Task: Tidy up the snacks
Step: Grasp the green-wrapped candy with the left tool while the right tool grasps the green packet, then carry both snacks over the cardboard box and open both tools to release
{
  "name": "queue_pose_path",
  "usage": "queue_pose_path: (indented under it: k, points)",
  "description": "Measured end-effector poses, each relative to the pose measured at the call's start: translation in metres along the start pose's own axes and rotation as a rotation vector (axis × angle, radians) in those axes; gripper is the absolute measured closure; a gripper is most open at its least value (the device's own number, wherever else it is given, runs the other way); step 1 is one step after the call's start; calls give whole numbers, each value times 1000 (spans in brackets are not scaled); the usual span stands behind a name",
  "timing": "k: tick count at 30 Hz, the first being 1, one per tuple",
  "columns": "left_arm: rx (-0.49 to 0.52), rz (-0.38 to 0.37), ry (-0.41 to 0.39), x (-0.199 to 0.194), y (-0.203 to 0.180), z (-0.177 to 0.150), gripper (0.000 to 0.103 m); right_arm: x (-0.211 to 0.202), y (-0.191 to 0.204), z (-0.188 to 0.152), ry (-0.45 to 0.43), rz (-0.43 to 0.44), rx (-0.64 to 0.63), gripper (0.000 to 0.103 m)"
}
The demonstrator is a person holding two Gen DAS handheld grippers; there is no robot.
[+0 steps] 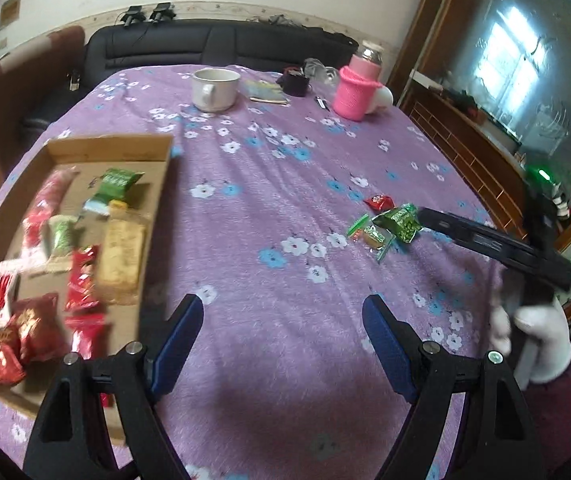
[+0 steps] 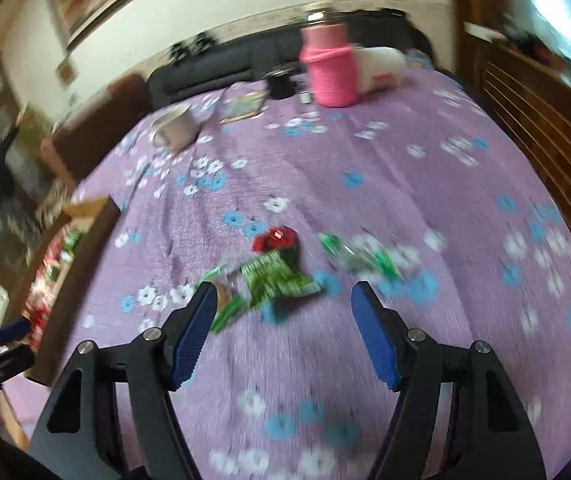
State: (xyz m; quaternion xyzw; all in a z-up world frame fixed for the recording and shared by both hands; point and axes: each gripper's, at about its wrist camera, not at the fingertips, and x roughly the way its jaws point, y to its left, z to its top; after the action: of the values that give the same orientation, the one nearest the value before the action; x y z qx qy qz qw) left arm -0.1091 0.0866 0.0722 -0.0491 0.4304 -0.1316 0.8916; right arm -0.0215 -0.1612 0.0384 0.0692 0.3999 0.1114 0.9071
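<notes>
We bring our right tool (image 2: 281,294), open and empty, toward the green packet (image 2: 277,278); next we straddle and pinch it. Our left tool (image 1: 283,312) hangs open beside the box (image 1: 109,146).

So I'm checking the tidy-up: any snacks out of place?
Yes: a few snack packets lie loose on the purple tablecloth, apart from the cardboard tray holding the rest.

Left tool (image 1: 283,322) gapes over purple cloth (image 1: 269,184) (snack box (image 1: 157,184) alongside).
</notes>
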Motion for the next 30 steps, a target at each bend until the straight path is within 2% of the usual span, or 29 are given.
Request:
queue_pose_path:
  k: [4,6,7,8,17,21,23,24,25,29,30]
  points:
    - [55,-1,22,15,-18,8,21,38,0,7,65,6,-21,38]
    - [95,-17,40,27,-29,13,21,49,0,3,83,19,-32,51]
    - [111,-24,48,34,-35,15,21,51,-2,1,87,58,-22,65]
    - [131,-28,58,44,-43,19,21,50,-6,-1,78,74,-3,67]
    - [278,-54,86,109,-89,43,21,28,-48,5,-7,184,177,69]
    - [342,-32,112,133,-106,44,21,27,-63,7,-14,201,239,69]
    - [346,-29,140,144,-106,43,30,25,-65,7,-20,205,247,69]
    - [348,-42,104,141,-105,42,47,24,-65,8,-25,202,246,69]
    - [345,-72,95,138,-103,42,55,23,-64,8,-32,197,241,69]
    - [301,-101,97,131,-94,43,63,22,-62,8,-47,195,225,69]
    - [301,-99,89,127,-93,42,69,22,-61,8,-49,193,221,69]
